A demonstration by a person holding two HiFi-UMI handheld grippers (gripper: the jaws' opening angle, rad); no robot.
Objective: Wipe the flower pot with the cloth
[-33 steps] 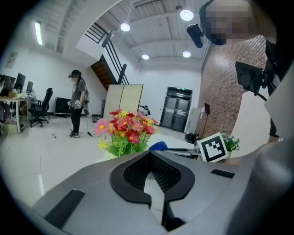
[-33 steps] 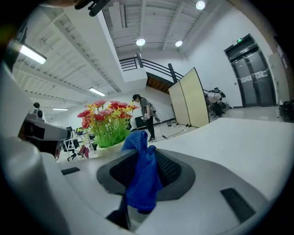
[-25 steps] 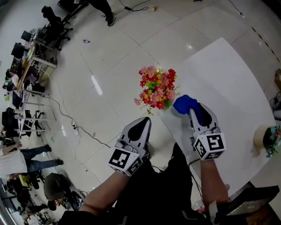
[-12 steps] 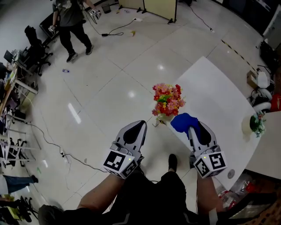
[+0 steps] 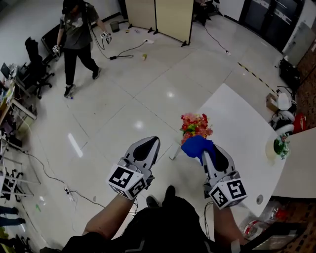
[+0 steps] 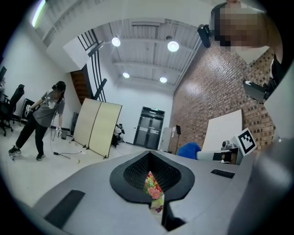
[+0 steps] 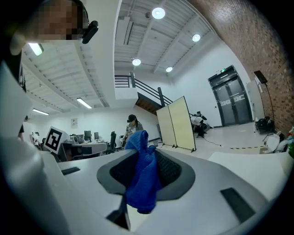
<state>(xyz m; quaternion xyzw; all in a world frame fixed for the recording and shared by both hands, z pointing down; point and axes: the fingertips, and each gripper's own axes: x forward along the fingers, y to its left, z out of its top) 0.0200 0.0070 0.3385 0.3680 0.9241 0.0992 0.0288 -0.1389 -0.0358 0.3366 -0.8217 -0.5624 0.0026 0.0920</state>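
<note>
A bunch of red, pink and yellow flowers (image 5: 196, 126) stands at the near-left corner of a white table (image 5: 242, 123); its pot is mostly hidden behind the blue cloth (image 5: 196, 147). My right gripper (image 5: 204, 151) is shut on that cloth, which bulges out in front of the jaws just below the flowers and hangs between them in the right gripper view (image 7: 141, 180). My left gripper (image 5: 151, 142) hovers over the floor to the left of the table corner, shut and holding nothing. In its own view only a sliver of the flowers (image 6: 153, 192) shows at the seam between the jaws.
A second small potted plant (image 5: 278, 147) sits at the table's right edge. A person (image 5: 76, 29) walks on the tiled floor at the far left, beside office chairs (image 5: 34, 64). Folding screens (image 5: 158, 15) stand at the back. My legs and shoes (image 5: 163, 197) are below.
The head view has swung upward, so more of the room and the walking person show. The flowers have slid right and down in frame; the cloth now overlaps their base. Both grippers keep their grip states.
</note>
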